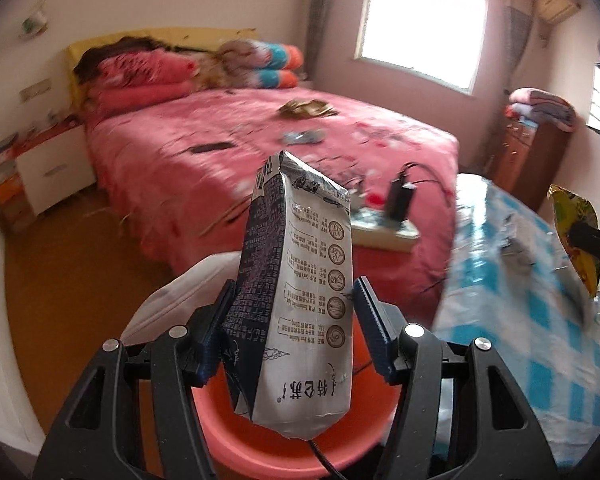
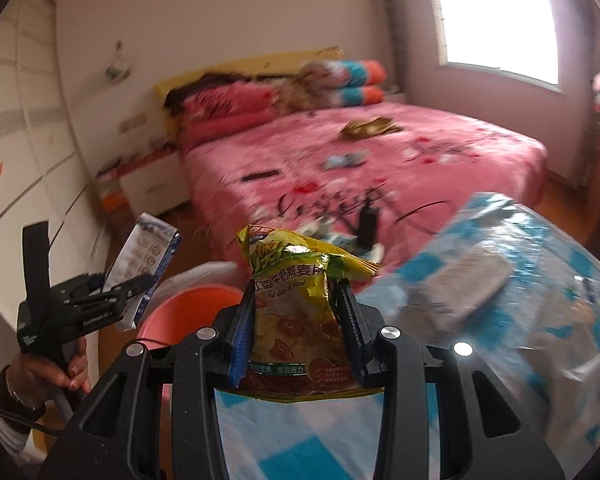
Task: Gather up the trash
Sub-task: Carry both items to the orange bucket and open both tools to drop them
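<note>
Bed (image 1: 260,148) fills the far background ahead of both tongs, pink cover, with more litter on it: a crumpled brown wrapper (image 1: 306,109) and a small bluish scrap (image 1: 303,137), both well beyond reach for now. Table with blue checked cloth (image 1: 540,320) sits to the right of the left tongs and directly under the right ones. Orange bin (image 1: 268,440) with a white liner is right below the left tongs and down-left of the right tongs; in the right view its rim (image 2: 188,300) shows between the two tools. Left tongs (image 1: 296,312) partly closed, pads pinching the sides of a grey-white milk carton (image 1: 304,300), carton upright and tilted slightly, hanging over the bin mouth. Right tongs (image 2: 296,312) closed narrower on a yellow snack bag (image 2: 296,304), gripped mid-body, top crumpled above the jaws, bag above the table edge and not over the bin yet. Step in hand reads as drop-off. To do it well: release the carton only once its bottom is centred over the opening, tip it down so it does not catch the liner; bring the bag left until clear of the table edge and over the rim before opening; keep the two tools apart, and mind the black cable near the bin. Frames blurry, finer contact unclear.
</note>
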### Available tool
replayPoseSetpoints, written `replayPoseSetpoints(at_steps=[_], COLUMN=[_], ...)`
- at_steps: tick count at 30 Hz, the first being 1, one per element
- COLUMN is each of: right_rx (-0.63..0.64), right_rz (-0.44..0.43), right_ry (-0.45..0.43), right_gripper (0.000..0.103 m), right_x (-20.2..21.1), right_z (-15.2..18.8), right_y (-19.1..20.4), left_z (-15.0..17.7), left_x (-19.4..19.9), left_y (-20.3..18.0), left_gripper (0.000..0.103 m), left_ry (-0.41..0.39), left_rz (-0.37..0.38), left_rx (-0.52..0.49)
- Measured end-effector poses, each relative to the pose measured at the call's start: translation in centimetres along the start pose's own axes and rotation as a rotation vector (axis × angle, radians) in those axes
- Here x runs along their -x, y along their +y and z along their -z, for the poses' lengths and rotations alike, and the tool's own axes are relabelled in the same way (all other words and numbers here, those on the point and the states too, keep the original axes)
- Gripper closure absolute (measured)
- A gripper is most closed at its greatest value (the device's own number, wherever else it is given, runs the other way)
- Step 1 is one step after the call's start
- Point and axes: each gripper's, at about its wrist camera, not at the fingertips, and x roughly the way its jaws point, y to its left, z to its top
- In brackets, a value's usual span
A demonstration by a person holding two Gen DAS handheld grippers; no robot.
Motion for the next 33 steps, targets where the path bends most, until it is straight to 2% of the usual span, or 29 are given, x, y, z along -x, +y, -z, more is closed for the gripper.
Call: replayPoseSetpoints(at_steps=[3,13,22,23,26,28,31,33], right_rx=[0.044,0.153,0.193,0.195,0.182,0.152,0.132,0.105], right_rz=[-0.04,-0.11,-0.157,-0.16,-0.137,-0.143,-0.091,-0.083], right_ry=[0.054,0.173,0.237,0.236,0.217,0.194,0.142,0.111], right_gripper=[0.063,0.062,0.06,0.054,0.024,0.023,0.02,0.017], right_x=[-3.2,-9.6,-13.3,-13.6,-13.8,-13.3,-11.4,-10.1], right_z=[-0.1,0.4,0.5,0.5,0.1,-0.2,-0.6,-1.0], right_y=[2.4,7.4,9.9,10.1,10.1,9.5,8.4,7.6], left_z=[0.8,3.0,3.6,3.6,3.6,3.7,3.7,3.6], left_x=[-0.7,-2.9,-3.9,-4.2,-5.1,-5.6,-5.7,-5.4], left_y=[1.2,3.9,3.4,3.4,3.5,3.6,3.8,3.9], left_gripper=[0.043,0.043,0.043,0.043,0.041,0.036,0.03,0.029], left_ry=[0.023,0.092,0.119,0.121,0.142,0.159,0.169,0.161], left_rz=[-0.016,-0.025,-0.011,-0.013,-0.01,-0.009,-0.013,-0.018], left_rx=[0.021,0.059,0.05,0.05,0.056,0.067,0.072,0.068])
